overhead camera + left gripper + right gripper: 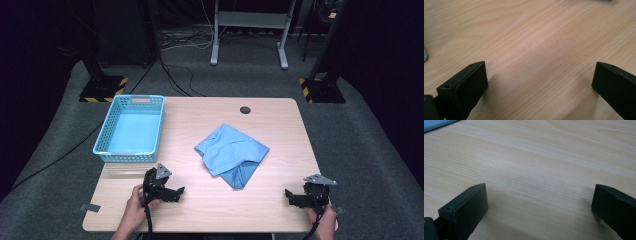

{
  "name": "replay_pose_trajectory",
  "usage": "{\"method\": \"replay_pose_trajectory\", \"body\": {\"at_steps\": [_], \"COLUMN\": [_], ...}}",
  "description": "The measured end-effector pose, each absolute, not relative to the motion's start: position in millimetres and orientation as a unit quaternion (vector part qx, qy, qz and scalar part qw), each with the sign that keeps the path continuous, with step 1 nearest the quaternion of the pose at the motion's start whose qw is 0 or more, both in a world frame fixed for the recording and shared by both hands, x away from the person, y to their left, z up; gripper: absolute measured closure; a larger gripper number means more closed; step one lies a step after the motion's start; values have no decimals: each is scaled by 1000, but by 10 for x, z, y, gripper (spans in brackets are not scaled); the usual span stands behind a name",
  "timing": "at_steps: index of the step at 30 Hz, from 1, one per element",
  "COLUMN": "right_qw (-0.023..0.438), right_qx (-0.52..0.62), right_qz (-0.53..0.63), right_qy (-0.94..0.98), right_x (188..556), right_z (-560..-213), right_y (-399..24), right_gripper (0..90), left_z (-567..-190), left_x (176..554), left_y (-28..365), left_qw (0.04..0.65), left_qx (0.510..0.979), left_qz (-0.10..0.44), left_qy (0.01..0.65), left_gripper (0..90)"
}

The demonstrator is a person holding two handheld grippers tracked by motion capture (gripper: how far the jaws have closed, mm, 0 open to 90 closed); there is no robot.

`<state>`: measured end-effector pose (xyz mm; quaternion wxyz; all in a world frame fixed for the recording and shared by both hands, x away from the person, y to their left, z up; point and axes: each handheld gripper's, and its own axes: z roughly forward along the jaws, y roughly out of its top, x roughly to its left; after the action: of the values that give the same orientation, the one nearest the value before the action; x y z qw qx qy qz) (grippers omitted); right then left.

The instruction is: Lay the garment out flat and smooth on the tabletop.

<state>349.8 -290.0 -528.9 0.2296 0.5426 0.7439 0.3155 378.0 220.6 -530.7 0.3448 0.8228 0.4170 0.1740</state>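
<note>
A pale wooden table point(200, 210) carries a light-blue perforated plastic basket point(131, 129) at far left. Mid-table lies a crumpled blue cloth point(231, 154), soft and folded over itself. Near left, the left gripper point(175, 192); near right, the right gripper point(291, 196). Both have jaws spread wide, holding nothing, resting over bare wood.

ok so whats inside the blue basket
The blue basket looks empty: its pale blue floor is bare. The strip of floor right behind its near wall is hidden from the high view, so something small there can't be ruled out.
</note>
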Motion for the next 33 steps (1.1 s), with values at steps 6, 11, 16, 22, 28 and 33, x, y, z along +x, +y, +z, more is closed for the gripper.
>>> {"method": "replay_pose_trajectory", "body": {"at_steps": [6, 11, 16, 22, 28, 33], "right_qw": [229, 236, 233, 218, 199, 210], "right_qx": [544, 559, 571, 548, 520, 498], "right_qz": [315, 310, 305, 338, 345, 338], "right_qy": [743, 732, 726, 734, 756, 770], "right_x": [3502, 3520, 3565, 3658, 3811, 3911], "right_z": [-5287, -5285, -5269, -5202, -5117, -5057], "right_y": [-2896, -2858, -2796, -2584, -2289, -2051], "right_gripper": [0, 0, 0, 9, 14, 9], "left_z": [-5305, -5303, -5270, -5176, -5100, -5081], "left_x": [3802, 3822, 3863, 3997, 4160, 4272], "left_y": [2065, 2026, 1937, 1812, 1599, 1452], "left_qw": [344, 355, 345, 370, 381, 391], "left_qx": [823, 851, 860, 842, 837, 834], "left_qz": [175, 152, 137, 138, 142, 133], "left_qy": [418, 356, 350, 369, 366, 366], "left_gripper": [0, 2, 1, 1, 1, 1]}}
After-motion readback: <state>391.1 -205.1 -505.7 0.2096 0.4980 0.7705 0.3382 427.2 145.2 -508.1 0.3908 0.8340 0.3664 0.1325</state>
